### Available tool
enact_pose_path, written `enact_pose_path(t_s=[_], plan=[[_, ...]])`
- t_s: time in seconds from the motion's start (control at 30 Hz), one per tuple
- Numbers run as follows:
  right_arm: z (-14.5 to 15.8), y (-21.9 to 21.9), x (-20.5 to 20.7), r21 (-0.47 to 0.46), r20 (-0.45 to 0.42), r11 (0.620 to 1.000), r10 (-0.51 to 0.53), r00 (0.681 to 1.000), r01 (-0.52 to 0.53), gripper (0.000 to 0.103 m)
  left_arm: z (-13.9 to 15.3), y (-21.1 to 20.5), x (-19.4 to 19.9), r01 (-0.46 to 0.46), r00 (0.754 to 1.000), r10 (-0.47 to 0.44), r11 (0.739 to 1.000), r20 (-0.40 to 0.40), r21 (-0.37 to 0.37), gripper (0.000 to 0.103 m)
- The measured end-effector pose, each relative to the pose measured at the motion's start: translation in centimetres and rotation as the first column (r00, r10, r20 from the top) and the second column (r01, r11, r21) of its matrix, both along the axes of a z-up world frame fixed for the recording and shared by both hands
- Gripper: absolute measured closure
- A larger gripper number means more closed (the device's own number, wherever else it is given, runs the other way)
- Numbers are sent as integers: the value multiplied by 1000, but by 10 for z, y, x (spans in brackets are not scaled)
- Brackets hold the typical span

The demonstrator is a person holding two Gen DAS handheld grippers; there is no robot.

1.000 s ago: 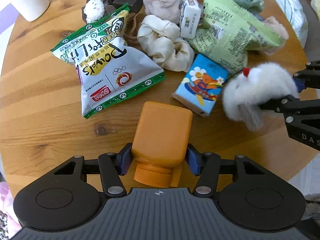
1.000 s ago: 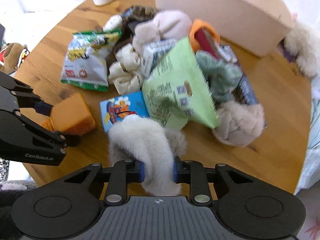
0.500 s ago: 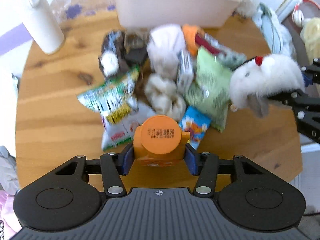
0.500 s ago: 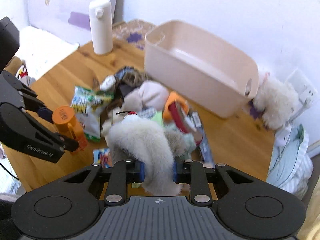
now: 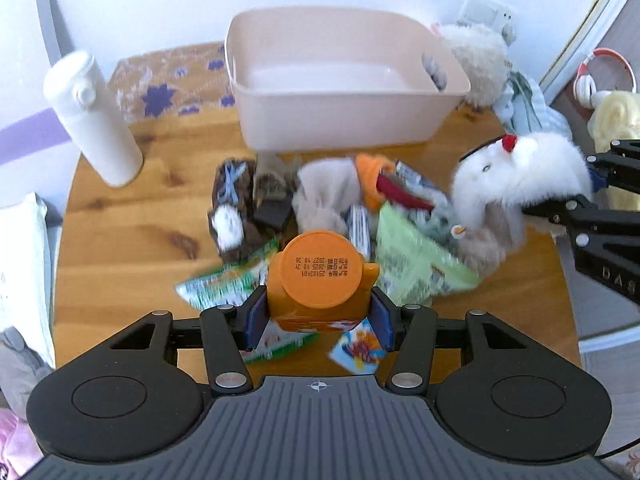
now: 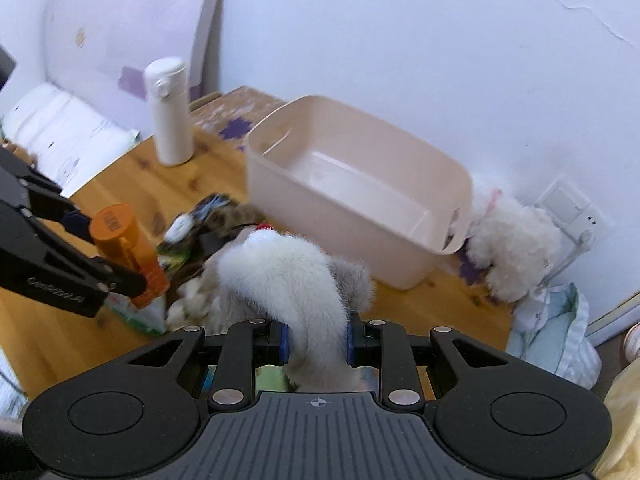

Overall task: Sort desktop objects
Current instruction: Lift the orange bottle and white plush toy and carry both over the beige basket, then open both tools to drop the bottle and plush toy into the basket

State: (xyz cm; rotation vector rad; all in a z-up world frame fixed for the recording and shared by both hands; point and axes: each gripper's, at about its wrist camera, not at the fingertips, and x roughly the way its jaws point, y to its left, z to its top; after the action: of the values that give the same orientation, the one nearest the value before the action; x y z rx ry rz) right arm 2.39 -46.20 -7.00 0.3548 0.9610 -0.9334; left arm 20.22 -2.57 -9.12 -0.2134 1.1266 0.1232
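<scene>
My left gripper (image 5: pixel 318 316) is shut on an orange bottle (image 5: pixel 318 276), held upright above the round wooden table (image 5: pixel 120 248); the bottle (image 6: pixel 128 252) also shows at the left of the right wrist view. My right gripper (image 6: pixel 316 346) is shut on a white fluffy toy (image 6: pixel 288 280) with a red dot, lifted off the table; the toy (image 5: pixel 520 176) hangs at the right in the left wrist view. Below lies a pile (image 5: pixel 340 208) of snack bags, plush pieces and small cartons. An empty pale pink bin (image 5: pixel 344 80) stands behind the pile.
A white flask (image 5: pixel 92 116) stands at the table's back left. A second fluffy white toy (image 6: pixel 516 240) sits beside the bin at the wall. Clothes lie past the table's right edge (image 6: pixel 560 336). A blue cartoon packet (image 5: pixel 358 350) lies under the left gripper.
Both grippers rose from the table with the bottle and the fluffy toy in them. The views tilted up, bringing the pink bin and the wall into sight.
</scene>
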Motion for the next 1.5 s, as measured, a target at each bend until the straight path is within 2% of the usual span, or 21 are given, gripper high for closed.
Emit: enact_pose_path(t_s=[0.43,0.67,0.77,0.9,1.0,1.13,1.3,1.33,1.43,1.47,1.5], plan=[[9,-89,-14,-91,37,993,-78,996,81,80,47,19,84,-49,988,35,995,152,88,49],[-3,-141,-12,-130,36,986,-98,995,102,80,46,28,138,-101,982,76,985,170,141,49],[-15,-157,-7,-133,24,987,-92,995,94,80,35,31,160,-113,983,89,982,161,152,49],[-41,-178,-1,-86,10,993,-85,996,86,80,12,36,191,-135,987,117,975,108,176,49],[-63,-192,0,-48,-2,995,-83,997,83,80,-6,39,212,-140,989,131,981,71,137,49],[-90,-207,1,7,-20,995,-98,995,98,80,-36,29,237,-116,993,117,973,10,197,49],[-114,-220,-1,62,-40,993,-97,994,99,78,-71,25,250,-106,991,120,974,-60,199,49],[-118,-221,-2,72,-40,992,-98,994,101,70,-76,26,250,-110,990,124,976,-62,190,49],[-123,-221,-5,65,-40,992,-102,994,105,56,-86,28,245,-108,988,123,981,-89,161,49],[-122,-221,-4,62,-38,993,-101,994,103,46,-86,27,243,-111,988,126,981,-87,161,48],[-121,-219,-4,61,-29,993,-99,995,101,39,-85,27,239,-115,989,128,979,-72,167,43]])
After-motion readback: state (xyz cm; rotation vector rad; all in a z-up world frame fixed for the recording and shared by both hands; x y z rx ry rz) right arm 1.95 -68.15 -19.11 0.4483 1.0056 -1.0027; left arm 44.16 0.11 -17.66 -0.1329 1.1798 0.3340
